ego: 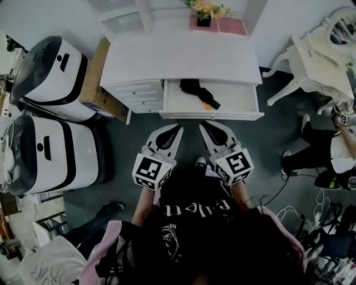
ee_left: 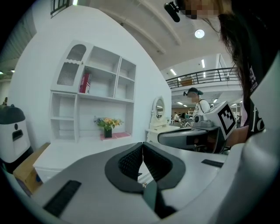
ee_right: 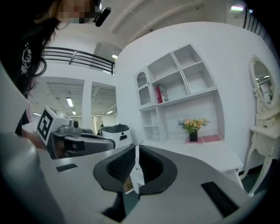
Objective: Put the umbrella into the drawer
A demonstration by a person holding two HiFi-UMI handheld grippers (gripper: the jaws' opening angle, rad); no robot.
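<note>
A black folded umbrella (ego: 199, 93) with an orange tip lies inside the open drawer (ego: 211, 115) of the white desk (ego: 183, 58). Both grippers hover side by side just in front of the drawer, clear of the umbrella. My left gripper (ego: 179, 128) (ee_left: 142, 146) is shut, its pads meeting with nothing between them. My right gripper (ego: 203, 125) (ee_right: 136, 148) is also shut. A small white tag (ee_right: 136, 173) with a brown patch shows at the seam of its pads; whether it is pinched I cannot tell.
Two big white-and-black machines (ego: 53, 72) (ego: 44, 150) and a cardboard box (ego: 100, 83) stand left of the desk. Small shut drawers (ego: 136, 92) sit beside the open one. A flower pot (ego: 204, 10) stands at the desk's back. A white vanity (ego: 311, 61), a seated person (ego: 322, 150) and cables lie right.
</note>
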